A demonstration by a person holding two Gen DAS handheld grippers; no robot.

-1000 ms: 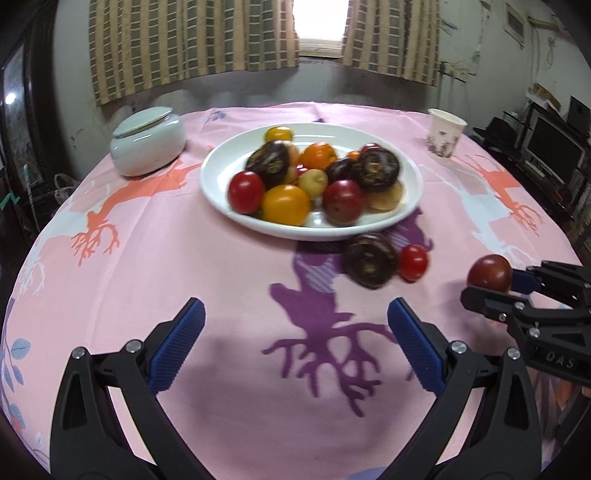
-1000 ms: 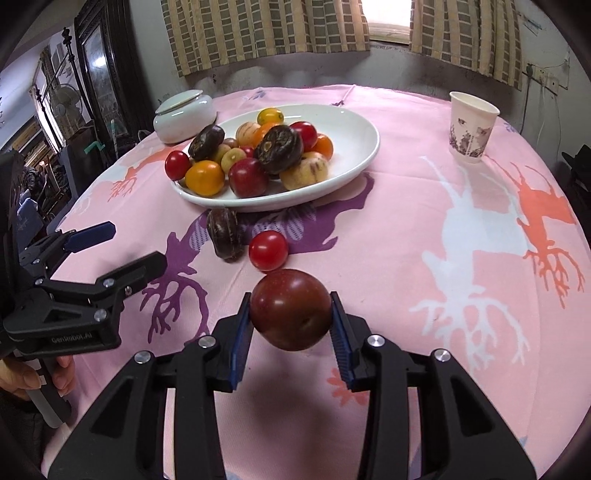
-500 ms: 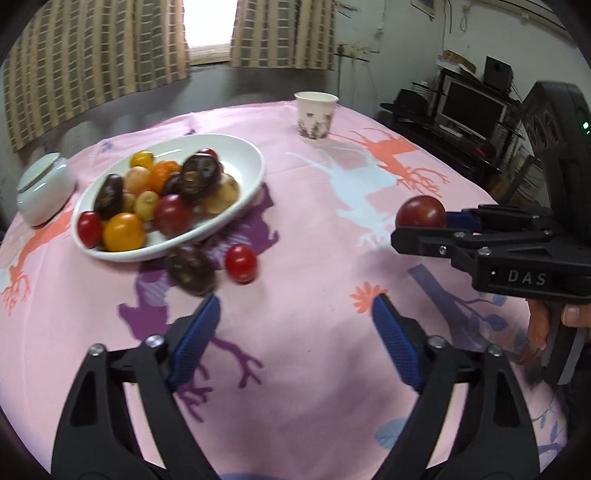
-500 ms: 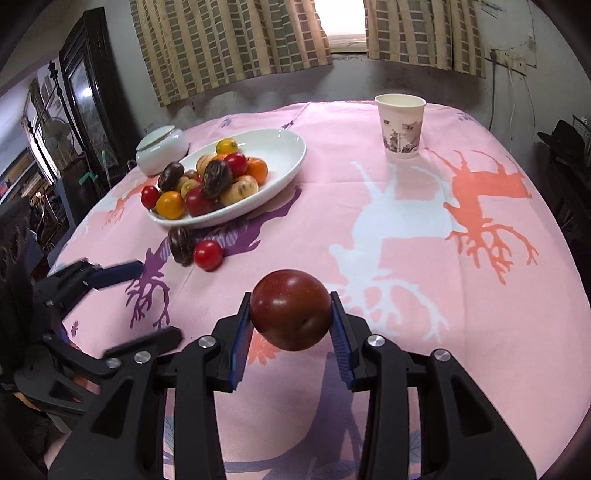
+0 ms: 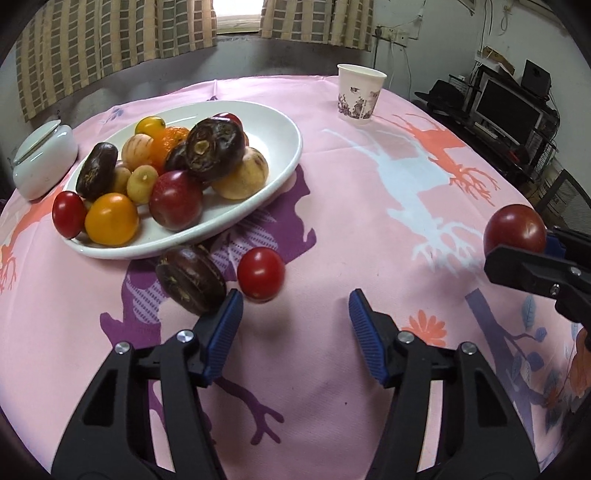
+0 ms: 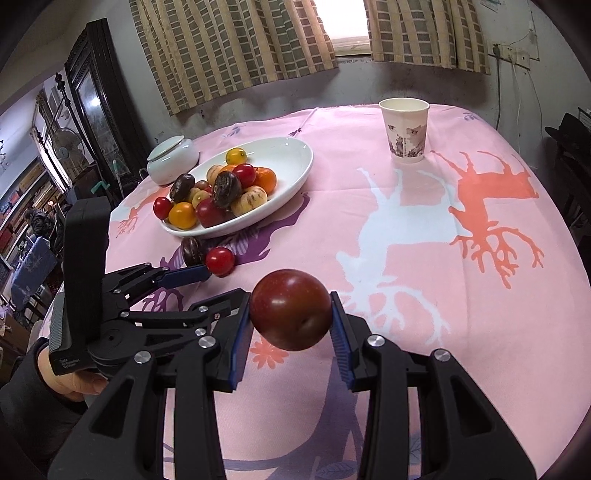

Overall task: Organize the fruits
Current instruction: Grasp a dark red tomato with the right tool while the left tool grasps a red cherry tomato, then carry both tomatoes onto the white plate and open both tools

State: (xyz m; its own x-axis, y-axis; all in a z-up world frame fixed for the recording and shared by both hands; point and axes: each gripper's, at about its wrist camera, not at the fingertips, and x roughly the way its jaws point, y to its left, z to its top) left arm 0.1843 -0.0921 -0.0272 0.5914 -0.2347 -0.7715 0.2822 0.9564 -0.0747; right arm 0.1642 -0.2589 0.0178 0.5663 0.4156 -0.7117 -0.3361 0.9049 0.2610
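Room: a grey, stained plaster wall (image 6: 424, 79) runs behind the table. A small window (image 6: 345, 22) is set high in this wall and admits bright daylight. Checked tan-and-grey curtains (image 6: 236, 48) hang on both sides of the window. A white electrical socket (image 6: 511, 51) with a trailing cable is mounted on the wall to the right. A tall dark wooden cabinet (image 6: 92, 99) with glass doors stands at the left, with a standing fan (image 6: 70, 142) beside it. At the right, a low dark stand carries a monitor (image 5: 511, 110) and a small speaker (image 5: 537, 77).
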